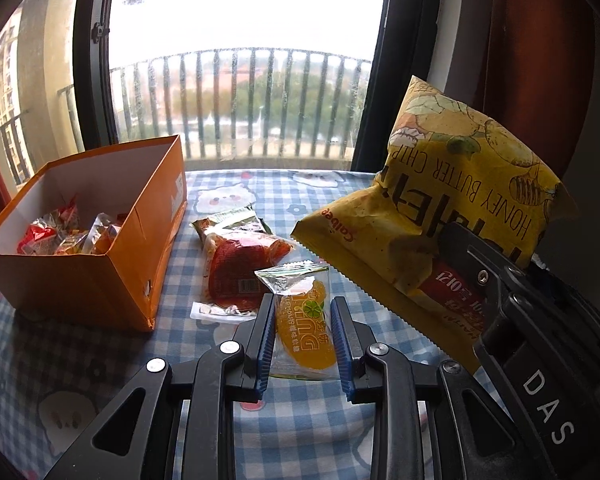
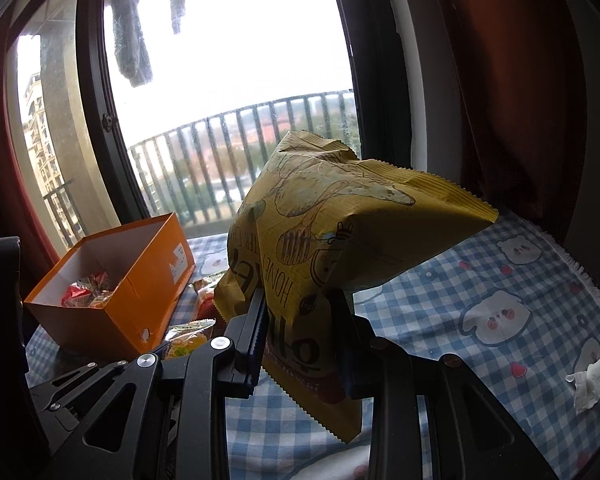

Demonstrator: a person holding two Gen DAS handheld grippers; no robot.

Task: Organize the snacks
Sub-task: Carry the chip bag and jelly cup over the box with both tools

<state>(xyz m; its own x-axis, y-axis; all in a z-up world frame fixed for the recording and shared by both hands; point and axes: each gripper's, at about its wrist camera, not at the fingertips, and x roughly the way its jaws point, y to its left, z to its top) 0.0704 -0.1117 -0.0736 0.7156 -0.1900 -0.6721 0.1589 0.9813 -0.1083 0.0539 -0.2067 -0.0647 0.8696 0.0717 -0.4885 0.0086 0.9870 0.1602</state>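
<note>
In the left wrist view, the left tool was clamped on a small orange jelly packet, lifted off the checked surface. Ahead to its left stood the orange box with snacks inside; a red packet lay just ahead.

In the right wrist view, the right tool gripped the yellow chip bag, held above the surface, with the box far left.

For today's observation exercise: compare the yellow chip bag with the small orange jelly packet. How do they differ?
The chip bag is large, opaque yellow and puffy; the jelly packet is small, clear and flatter. The right gripper pinches the chip bag; the left gripper pinches the jelly packet. Both are sealed and outside the orange box.
</note>
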